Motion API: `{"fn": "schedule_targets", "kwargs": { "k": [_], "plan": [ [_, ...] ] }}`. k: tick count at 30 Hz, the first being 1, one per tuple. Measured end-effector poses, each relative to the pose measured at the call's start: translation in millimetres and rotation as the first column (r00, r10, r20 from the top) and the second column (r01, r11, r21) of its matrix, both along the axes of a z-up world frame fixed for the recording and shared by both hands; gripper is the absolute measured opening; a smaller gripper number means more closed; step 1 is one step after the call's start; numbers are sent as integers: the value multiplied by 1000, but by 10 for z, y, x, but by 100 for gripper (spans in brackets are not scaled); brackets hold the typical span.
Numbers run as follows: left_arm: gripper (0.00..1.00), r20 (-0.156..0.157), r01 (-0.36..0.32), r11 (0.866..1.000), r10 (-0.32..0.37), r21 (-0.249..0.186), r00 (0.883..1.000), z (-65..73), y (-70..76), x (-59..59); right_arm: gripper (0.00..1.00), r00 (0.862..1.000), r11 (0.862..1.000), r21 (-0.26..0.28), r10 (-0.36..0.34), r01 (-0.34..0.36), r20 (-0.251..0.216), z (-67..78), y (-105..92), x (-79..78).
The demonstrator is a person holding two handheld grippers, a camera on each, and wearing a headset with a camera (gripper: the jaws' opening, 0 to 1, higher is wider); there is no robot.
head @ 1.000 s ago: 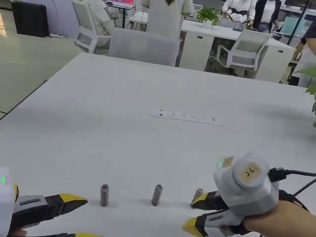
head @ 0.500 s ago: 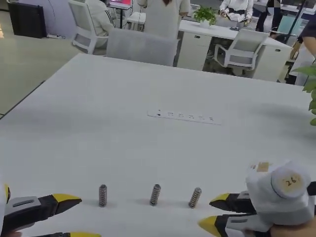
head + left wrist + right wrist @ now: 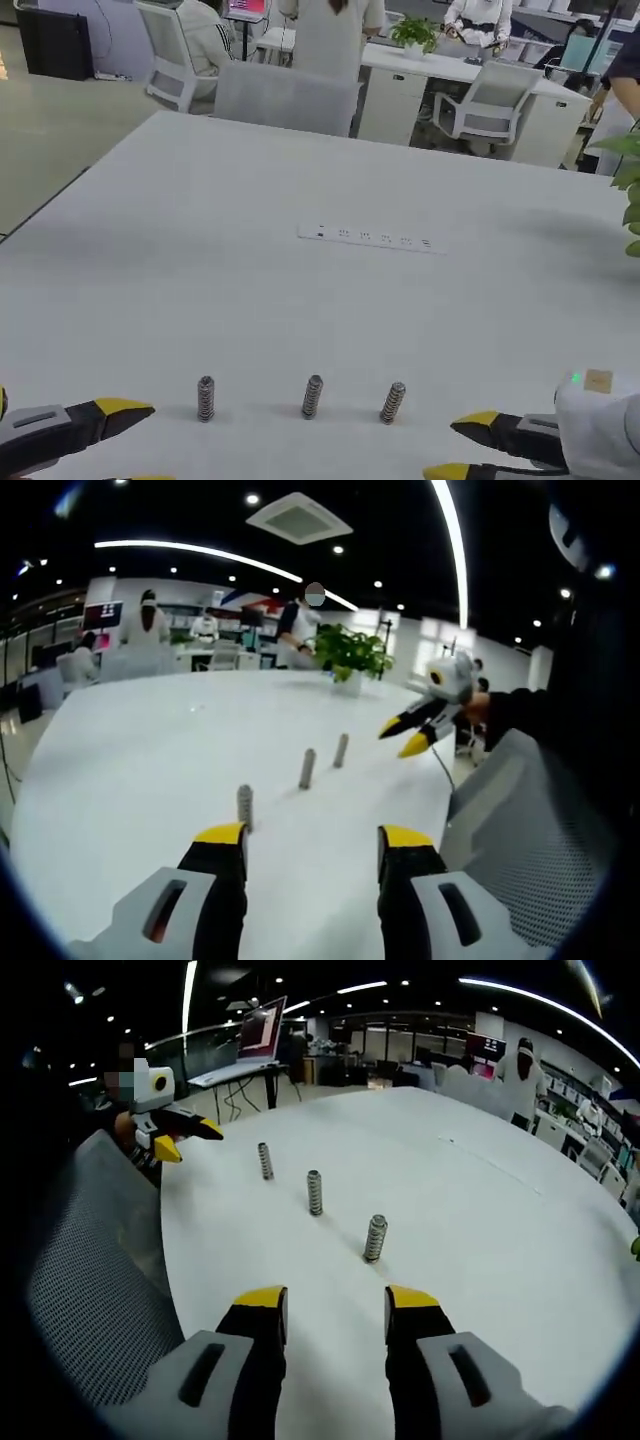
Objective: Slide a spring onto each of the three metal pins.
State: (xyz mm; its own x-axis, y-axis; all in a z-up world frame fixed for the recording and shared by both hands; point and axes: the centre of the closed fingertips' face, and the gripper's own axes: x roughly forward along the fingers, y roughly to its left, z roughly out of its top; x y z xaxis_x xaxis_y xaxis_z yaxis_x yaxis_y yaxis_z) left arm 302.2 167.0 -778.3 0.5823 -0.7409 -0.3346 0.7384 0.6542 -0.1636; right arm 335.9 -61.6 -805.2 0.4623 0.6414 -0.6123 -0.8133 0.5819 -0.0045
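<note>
At bottom, left claw (image 3: 143, 442), right claw (image 3: 441, 447) are cropped.

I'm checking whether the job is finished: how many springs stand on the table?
3, upright in one row on the table, by its front edge: left spring, middle spring, right spring. The head view ends just below them, so more could be hidden.
</note>
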Motion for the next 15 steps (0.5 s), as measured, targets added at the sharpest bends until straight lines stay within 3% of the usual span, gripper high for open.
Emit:
{"fn": "schedule_targets", "kwargs": {
  "k": [15],
  "plan": [
    [56,-14,-38,999,38,-1,999,-71,68,-4,51,999,998,67,-10,8,33,65,82,-1]
  ]
}}
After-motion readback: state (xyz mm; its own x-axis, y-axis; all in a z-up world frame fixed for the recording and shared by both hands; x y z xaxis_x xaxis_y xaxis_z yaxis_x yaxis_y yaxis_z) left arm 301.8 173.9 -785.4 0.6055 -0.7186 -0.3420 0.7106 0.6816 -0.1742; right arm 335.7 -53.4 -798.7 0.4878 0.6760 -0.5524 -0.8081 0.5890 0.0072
